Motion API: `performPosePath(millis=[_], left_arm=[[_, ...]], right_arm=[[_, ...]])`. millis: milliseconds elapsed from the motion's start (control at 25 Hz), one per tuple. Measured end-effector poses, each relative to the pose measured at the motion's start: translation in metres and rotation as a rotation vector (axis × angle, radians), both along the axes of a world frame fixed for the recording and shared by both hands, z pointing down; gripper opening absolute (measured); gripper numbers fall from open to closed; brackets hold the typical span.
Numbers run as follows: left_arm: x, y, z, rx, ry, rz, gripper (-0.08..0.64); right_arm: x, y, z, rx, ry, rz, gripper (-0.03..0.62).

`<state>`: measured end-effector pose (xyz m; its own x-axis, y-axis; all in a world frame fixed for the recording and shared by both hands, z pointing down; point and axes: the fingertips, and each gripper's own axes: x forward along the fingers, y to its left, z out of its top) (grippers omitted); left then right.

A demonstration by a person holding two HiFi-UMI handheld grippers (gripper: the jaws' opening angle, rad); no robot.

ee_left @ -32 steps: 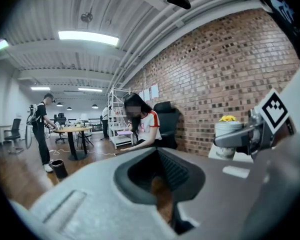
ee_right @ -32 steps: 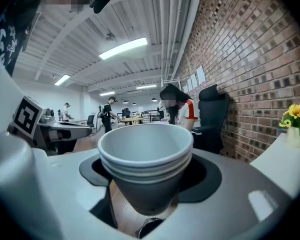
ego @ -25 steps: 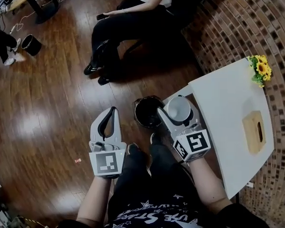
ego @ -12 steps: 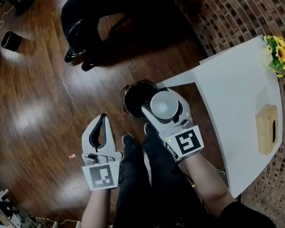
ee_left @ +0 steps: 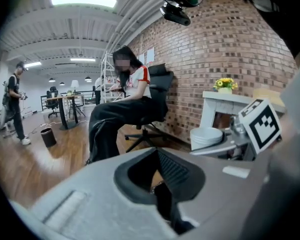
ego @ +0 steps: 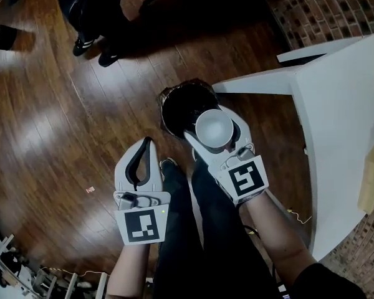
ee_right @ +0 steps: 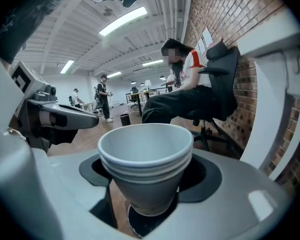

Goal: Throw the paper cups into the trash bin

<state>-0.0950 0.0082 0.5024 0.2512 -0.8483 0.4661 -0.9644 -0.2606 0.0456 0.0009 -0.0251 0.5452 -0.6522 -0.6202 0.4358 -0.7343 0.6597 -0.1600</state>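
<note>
The left gripper (ego: 147, 145) is hanging clenched and empty beside the person's knee, while the right gripper (ego: 215, 132) is clasping a nested stack of paper cups (ee_right: 146, 156) upright over the near rim of the trash bin (ego: 174, 101). The cups look light, thin-walled and easily crushed, so a gentle squeeze across the mid-wall, below the rolled rims, is probably serving best. Compared with a second ago, both grippers are sitting lower, with the stack now overlapping the bin's mouth rather than beside it.
</note>
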Motion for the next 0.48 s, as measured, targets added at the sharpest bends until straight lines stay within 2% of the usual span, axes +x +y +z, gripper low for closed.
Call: performPosePath(millis=[160, 480], left_arm=[[0.005, 0.002, 0.036, -0.032, -0.035, 0.038, 0.005], [0.024, 0.009, 0.098, -0.115, -0.058, 0.074, 0.005]], right_arm=[[0.001, 0.006, 0.040, -0.030, 0.025, -0.002, 0.351], [0.011, 0.017, 0.105, -0.147, 0.077, 0.017, 0.353]])
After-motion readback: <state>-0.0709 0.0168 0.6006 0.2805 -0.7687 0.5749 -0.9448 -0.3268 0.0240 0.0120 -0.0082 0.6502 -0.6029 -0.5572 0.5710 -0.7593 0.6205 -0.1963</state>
